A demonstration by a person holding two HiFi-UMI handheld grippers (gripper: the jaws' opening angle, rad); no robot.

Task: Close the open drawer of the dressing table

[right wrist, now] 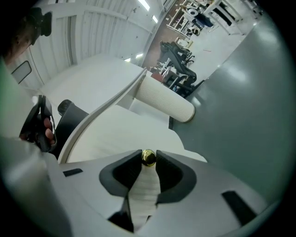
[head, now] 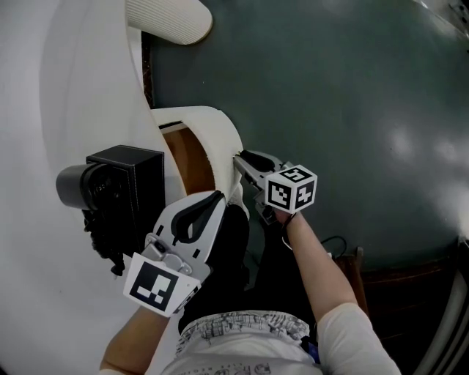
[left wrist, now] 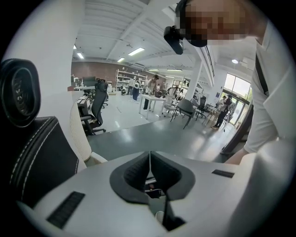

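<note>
- The right gripper (head: 239, 162) is at the front of the drawer (head: 218, 126), and its tips pinch the gold knob (right wrist: 148, 158) from both sides.
- The drawer stands open from the table (head: 66, 95). Its curved white front is out over the floor (head: 330, 88), and the wood inside shows behind it.
- The left gripper (head: 217, 198) hangs just beside the drawer's near end, over the table edge. Its jaws are pressed together on nothing.
- The dark floor spreads wide to the right of the drawer front.
- A black box (head: 135, 172) with a grey cylinder (head: 73, 184) at its side sits on the table. It is just left of the open drawer and close to the left gripper.
- A ribbed roll (head: 172, 18) lies at the table's far edge, well apart from both grippers.
</note>
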